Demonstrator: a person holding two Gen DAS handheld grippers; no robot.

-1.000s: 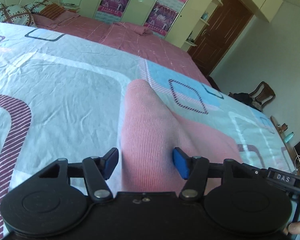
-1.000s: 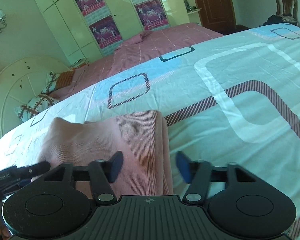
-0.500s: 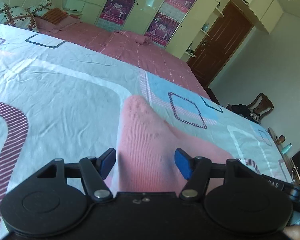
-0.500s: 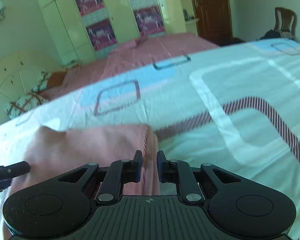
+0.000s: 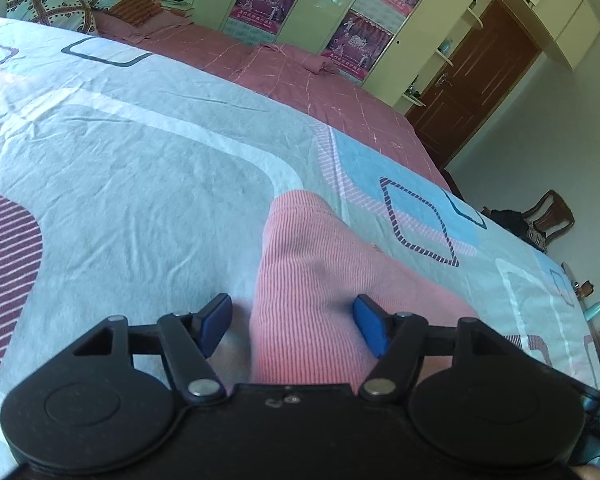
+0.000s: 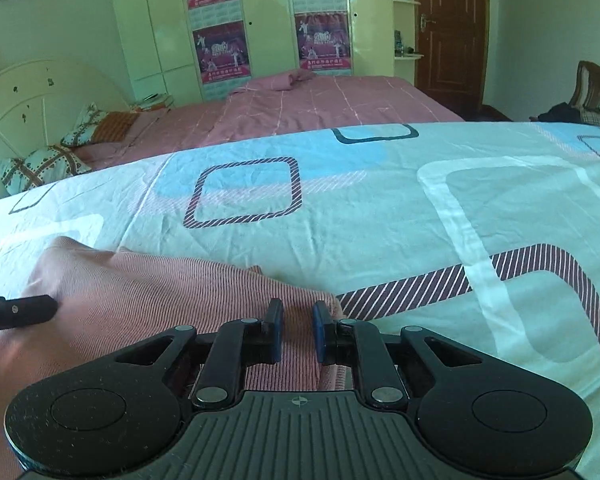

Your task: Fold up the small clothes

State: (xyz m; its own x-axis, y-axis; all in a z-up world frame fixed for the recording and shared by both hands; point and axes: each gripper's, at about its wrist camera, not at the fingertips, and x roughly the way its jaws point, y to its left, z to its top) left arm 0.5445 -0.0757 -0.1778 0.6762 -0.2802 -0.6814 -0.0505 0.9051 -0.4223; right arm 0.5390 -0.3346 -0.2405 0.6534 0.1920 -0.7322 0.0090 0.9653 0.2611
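A pink ribbed cloth [image 6: 148, 296] is pinched by the right gripper [image 6: 296, 330]; the left gripper [image 5: 296, 326] is spread wide above it.

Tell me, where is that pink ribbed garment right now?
The pink garment lies on the patterned bedsheet, low and left in the right wrist view, its corner pinched by the right gripper. The open left gripper straddles its other end.

Mostly soft cloth here
Pink garment [image 5: 312, 280] is ribbed knit; bedsheet [image 5: 140, 184] wrinkled matt cotton; wardrobe doors [image 6: 268, 20] glossy.
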